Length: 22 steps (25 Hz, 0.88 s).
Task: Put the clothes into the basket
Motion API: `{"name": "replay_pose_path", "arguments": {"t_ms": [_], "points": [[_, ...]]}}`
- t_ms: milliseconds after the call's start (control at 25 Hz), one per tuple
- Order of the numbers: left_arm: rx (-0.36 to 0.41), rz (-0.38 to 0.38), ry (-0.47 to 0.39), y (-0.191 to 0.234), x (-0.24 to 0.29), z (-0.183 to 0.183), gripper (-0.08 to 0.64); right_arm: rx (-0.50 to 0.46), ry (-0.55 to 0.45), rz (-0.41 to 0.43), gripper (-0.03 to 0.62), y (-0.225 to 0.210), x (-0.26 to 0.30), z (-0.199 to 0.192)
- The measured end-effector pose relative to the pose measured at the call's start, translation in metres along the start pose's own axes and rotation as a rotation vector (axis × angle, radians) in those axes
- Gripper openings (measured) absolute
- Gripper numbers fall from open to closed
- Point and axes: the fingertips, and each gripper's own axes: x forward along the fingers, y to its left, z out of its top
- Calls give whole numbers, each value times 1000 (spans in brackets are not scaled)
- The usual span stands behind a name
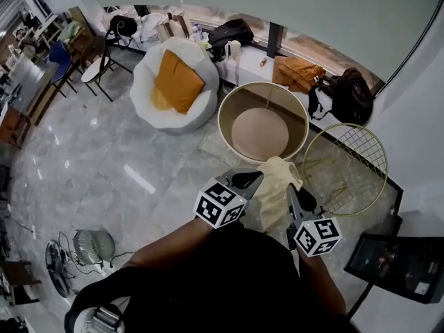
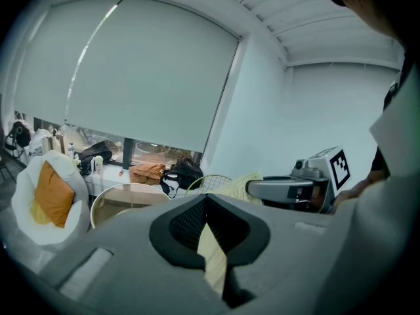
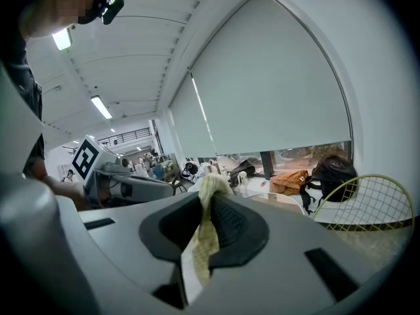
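The left gripper (image 1: 255, 179) and the right gripper (image 1: 291, 190) each pinch an edge of one crumpled pale yellow cloth (image 1: 279, 172), which is held between them over the near rim of the round beige open-topped basket (image 1: 223, 120) standing on the grey marble floor (image 1: 104, 165).

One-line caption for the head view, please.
Left hand-held gripper and right hand-held gripper hold a pale yellow garment near the round basket.

Pale cloth (image 1: 279, 175) btm hidden behind person's torso (image 1: 229, 269); top covers pt of basket (image 1: 223, 113) rim.
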Motion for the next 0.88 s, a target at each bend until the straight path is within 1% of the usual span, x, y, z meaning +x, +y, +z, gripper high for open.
{"name": "replay_pose_path", "arguments": {"t_ms": [120, 320, 600, 720, 880], "points": [[-12, 54, 6, -8, -21, -20, 0, 4, 3, 51, 55, 15, -6, -14], [-37, 160, 15, -9, -63, -50, 0, -2, 14, 155, 55, 50, -2, -33], [-103, 313, -40, 6, -129, -70, 0, -83, 46, 331, 55, 116, 7, -40], [-126, 375, -67, 16, -155, -76, 0, -109, 63, 404, 54, 143, 21, -44], [-146, 460, -83, 30, -196, -88, 0, -132, 106, 494, 54, 182, 40, -56]]}}
